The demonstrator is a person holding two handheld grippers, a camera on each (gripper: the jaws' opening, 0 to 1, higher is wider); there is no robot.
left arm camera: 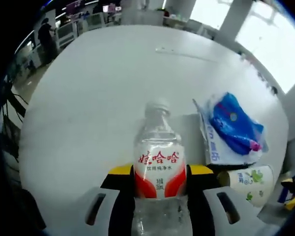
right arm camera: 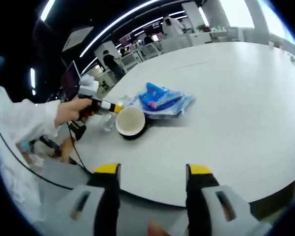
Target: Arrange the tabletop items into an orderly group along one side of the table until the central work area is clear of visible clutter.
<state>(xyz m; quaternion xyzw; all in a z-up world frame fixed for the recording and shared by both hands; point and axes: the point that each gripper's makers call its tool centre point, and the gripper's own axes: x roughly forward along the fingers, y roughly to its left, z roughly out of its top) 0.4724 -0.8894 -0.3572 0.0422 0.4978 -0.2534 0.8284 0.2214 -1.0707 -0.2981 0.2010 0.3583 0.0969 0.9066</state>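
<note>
Jaws of the left gripper point(left arm camera: 159, 189), black with yellow tips, rise from the bottom of the left gripper view and pinch a clear plastic water bottle with a red and white label point(left arm camera: 159, 169) between them, its white cap pointing up the frame. Behind it spreads the white round worktop point(left arm camera: 113, 83). At the right of that frame a blue and white plastic packet point(left arm camera: 231, 129) lies flat on the worktop, and just below it, at the lower right, a white paper cup with green print point(left arm camera: 250, 183) lies on its side. In the right gripper view the jaws of the right gripper point(right arm camera: 153, 184) stand spread apart at the bottom with nothing between them, over the near worktop edge. Left of centre in that frame, the cup shows its open mouth, the packet is just beyond it, and a person's hand point(right arm camera: 71, 111) in a white sleeve holds the left gripper beside them.
</note>
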